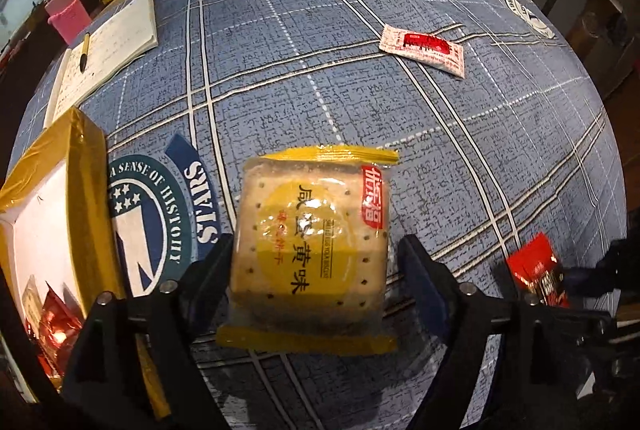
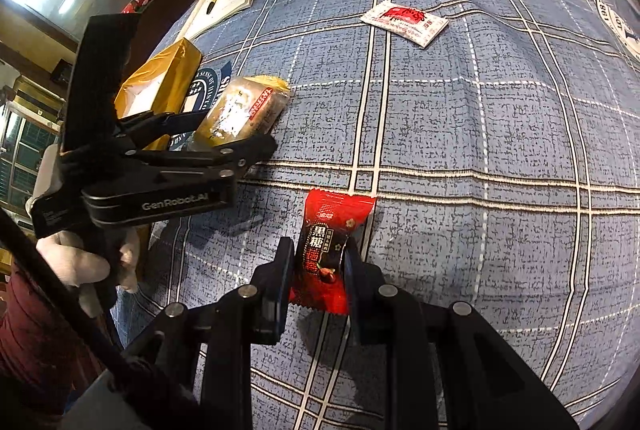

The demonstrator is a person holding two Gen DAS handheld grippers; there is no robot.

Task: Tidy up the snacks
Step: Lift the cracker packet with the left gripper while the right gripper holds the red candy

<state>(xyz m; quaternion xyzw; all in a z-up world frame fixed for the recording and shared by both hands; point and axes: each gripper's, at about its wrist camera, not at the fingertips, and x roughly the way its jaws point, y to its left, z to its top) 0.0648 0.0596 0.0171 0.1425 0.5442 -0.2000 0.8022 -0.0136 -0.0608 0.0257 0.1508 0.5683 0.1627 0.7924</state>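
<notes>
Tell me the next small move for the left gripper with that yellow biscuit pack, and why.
Probably carry the biscuit pack left, over the gold box wall, and release inside. The left gripper has its fingers against both sides of the pack, the open box sits just to its left, and red-wrapped snacks already lie in it. The right gripper is closed on the red candy, so it can follow.

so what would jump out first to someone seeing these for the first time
Probably the big yellow cracker packet, gripped between the left gripper fingers beside the gold box. Next, the red candy packet clamped in the right gripper low over the blue plaid tablecloth, with a white-and-red sachet lying alone farther back.
</notes>
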